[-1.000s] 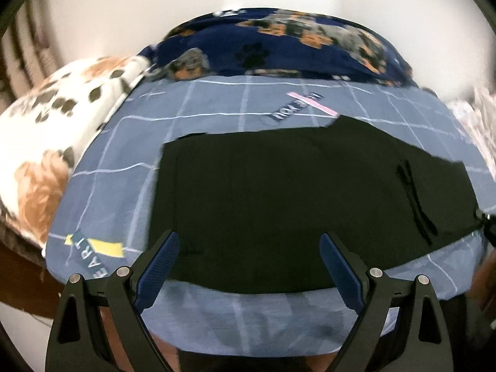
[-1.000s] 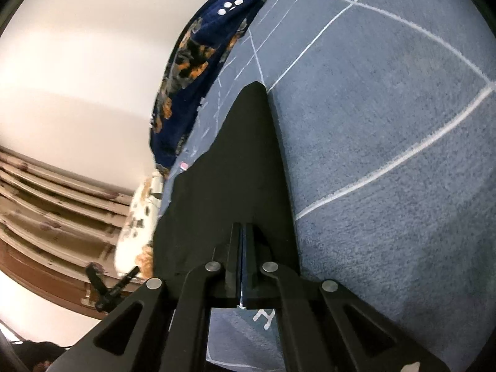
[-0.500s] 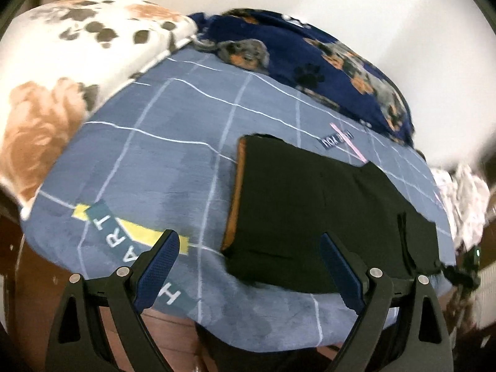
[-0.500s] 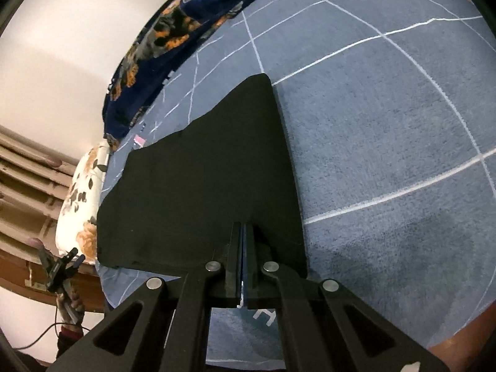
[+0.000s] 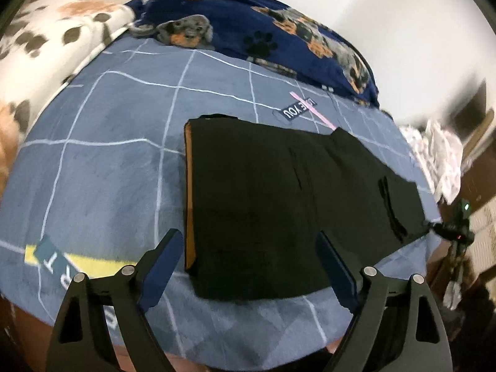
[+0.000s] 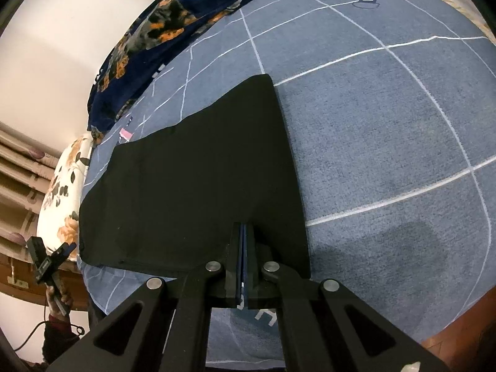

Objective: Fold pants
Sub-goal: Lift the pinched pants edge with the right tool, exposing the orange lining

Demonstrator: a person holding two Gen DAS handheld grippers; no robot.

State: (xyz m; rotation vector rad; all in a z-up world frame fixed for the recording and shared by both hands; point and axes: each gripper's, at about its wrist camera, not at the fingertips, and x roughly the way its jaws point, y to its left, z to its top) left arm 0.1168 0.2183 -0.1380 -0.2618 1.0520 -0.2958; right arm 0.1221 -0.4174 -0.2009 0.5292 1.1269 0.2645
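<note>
We find the black pants [image 5: 279,207] flat on the bed [image 5: 102,167], the right claw [image 6: 242,232] clamped on their near edge, while the left claw [image 5: 248,266] hovers wide above the opposite end, its jaws just narrowing on nothing, presumably for a fold.

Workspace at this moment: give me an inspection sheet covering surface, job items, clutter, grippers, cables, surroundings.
Surface: blue grid-patterned bedsheet.
Job's things: black pants lying flat, orange lining along one edge.
Clutter: navy dog-print blanket; white floral pillow; pale crumpled cloth at the bed's far side.
Grippers: left gripper open above the pants' near edge, jaws have just been closing slightly; right gripper shut at the pants' corner.
Cables: thin cable below the person's hand.
Surroundings: white wall.
</note>
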